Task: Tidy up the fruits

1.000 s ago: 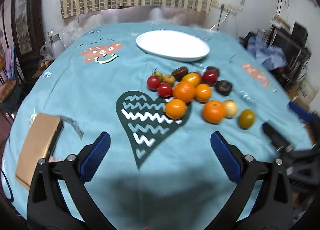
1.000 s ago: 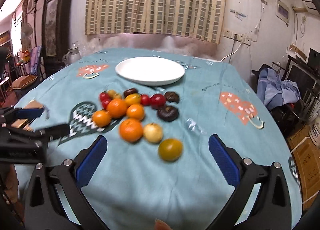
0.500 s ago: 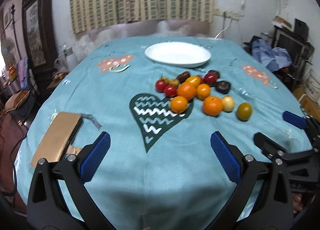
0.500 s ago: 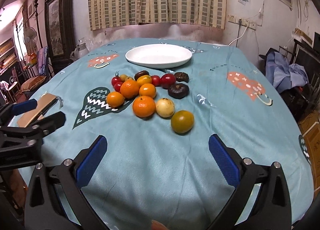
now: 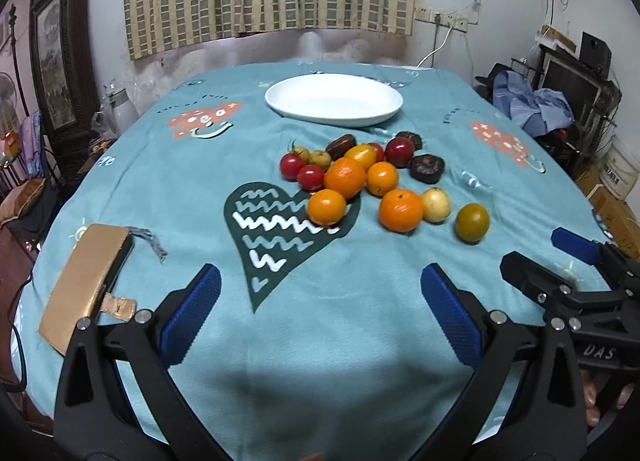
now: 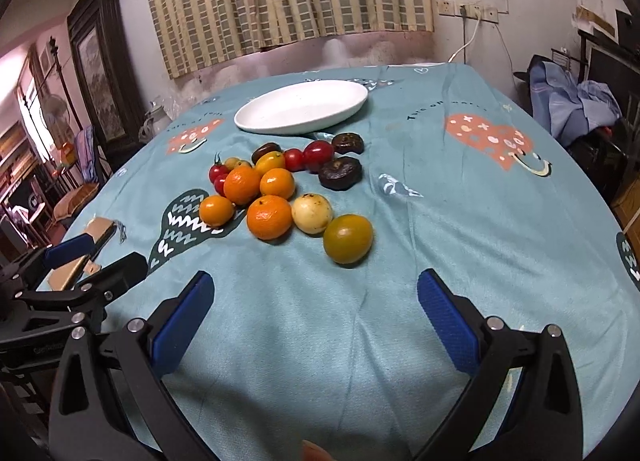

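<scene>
1. A round table covered in a teal printed tablecloth (image 5: 192,189) carried a loose cluster of small fruits (image 5: 360,177) near its middle: orange mandarins, red cherry tomatoes, a yellow tomato, two dark wrinkled fruits and a pale yellow round fruit.
2. An olive-green round citrus fruit (image 6: 347,239) sat at the cluster's near right end, just beside the pale yellow fruit (image 6: 312,213).
3. An empty white oval ceramic plate (image 5: 334,105) lay toward the table's far edge, beyond the fruits and apart from them.
4. A tan leather phone case (image 5: 86,285) rested near the table's left edge, well apart from the fruits.
5. A dark green heart print (image 5: 276,237) on the cloth lay partly under the nearest mandarin (image 5: 326,207).
6. Nothing stood between either tool and the fruits.
7. The left gripper (image 5: 320,301) hovered over the table's near edge, its blue-padded jaws spread wide and holding nothing.
8. The right gripper (image 6: 314,305) hovered beside it, likewise spread and empty, with the green citrus just ahead of it.
9. Each tool appeared at the side of the other's view, level with it.
</scene>
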The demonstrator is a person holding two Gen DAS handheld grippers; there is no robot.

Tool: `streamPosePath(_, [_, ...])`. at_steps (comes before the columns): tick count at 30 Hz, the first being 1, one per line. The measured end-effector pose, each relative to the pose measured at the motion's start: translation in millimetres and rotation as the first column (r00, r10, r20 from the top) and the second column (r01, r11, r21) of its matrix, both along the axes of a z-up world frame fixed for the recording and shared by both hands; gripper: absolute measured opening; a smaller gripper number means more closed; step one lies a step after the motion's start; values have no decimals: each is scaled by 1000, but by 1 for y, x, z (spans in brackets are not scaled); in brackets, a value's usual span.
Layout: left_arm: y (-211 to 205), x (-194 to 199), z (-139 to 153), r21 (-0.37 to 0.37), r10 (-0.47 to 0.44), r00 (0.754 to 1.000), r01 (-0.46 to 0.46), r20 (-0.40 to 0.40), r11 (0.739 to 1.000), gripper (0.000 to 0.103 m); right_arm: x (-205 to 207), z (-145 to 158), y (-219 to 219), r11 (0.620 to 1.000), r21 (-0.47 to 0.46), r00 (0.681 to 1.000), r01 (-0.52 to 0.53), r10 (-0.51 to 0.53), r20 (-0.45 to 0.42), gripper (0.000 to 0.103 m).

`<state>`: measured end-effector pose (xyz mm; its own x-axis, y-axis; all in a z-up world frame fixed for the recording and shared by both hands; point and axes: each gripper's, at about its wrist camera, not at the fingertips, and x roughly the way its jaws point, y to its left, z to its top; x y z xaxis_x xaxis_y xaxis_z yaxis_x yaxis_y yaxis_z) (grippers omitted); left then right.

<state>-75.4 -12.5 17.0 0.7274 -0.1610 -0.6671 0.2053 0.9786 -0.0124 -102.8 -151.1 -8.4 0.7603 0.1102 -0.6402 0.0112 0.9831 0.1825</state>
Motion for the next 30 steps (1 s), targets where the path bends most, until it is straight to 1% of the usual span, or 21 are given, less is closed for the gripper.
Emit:
streamPosePath(6, [-1, -2, 6, 13, 9, 1000, -9, 26, 1000, 101, 0, 7, 1, 1000, -27, 1000, -4, 4, 11, 102])
streamPosePath(13, [3, 0, 11, 19, 42, 998, -43, 49, 999, 101, 9, 8, 4, 1000, -12, 1000, -16, 16, -12, 102])
streamPosePath(16, [3, 2, 9, 34, 51, 998, -52, 36, 998, 101, 10, 6, 6, 1000, -9, 999, -25, 25, -23, 102])
streamPosePath(19, [4, 5, 7, 32, 48, 999, -48, 14, 998, 101, 10, 4, 7, 1000, -9, 999, -29, 28, -29, 102])
streamPosePath(27, [5, 3, 6, 22, 40, 999, -40, 4, 999, 101, 8, 6, 8, 999, 2, 999, -34, 34, -25, 102])
streamPosePath(30, [4, 3, 4, 32, 43, 999, -43, -6, 999, 101, 8, 6, 9, 999, -1, 999, -37, 37, -24, 102])
